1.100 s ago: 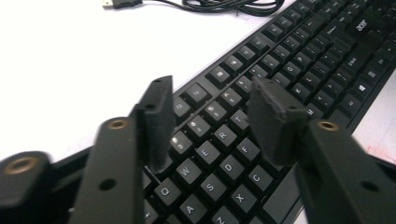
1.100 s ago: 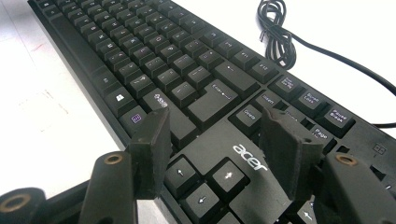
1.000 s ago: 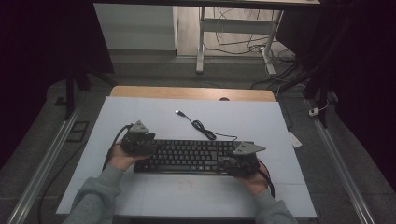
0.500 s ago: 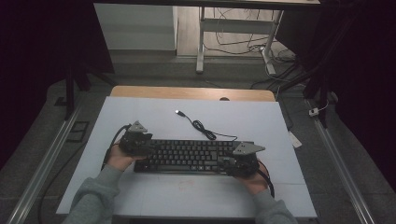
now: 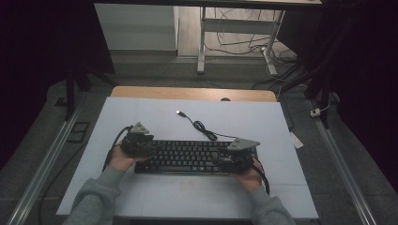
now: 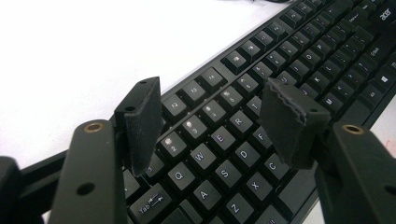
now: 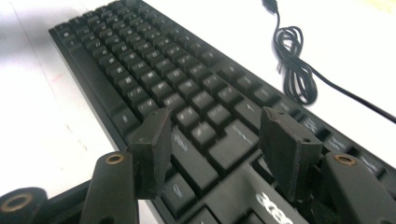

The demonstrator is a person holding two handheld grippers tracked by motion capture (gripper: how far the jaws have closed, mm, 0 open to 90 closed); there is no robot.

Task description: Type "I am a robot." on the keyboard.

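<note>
My left claw stands open, pads spread over the number row and Q-W-E keys at the keyboard's left end. My right claw is open too, straddling the right end by the brand mark. The keyboard lies between my hands on the white desk, its long axis running left to right — one claw at each end, neither visibly nearer. I can't tell whether any pad touches the casing. Its cable coils away from me, plug loose — that slack would trail any lift.
</note>
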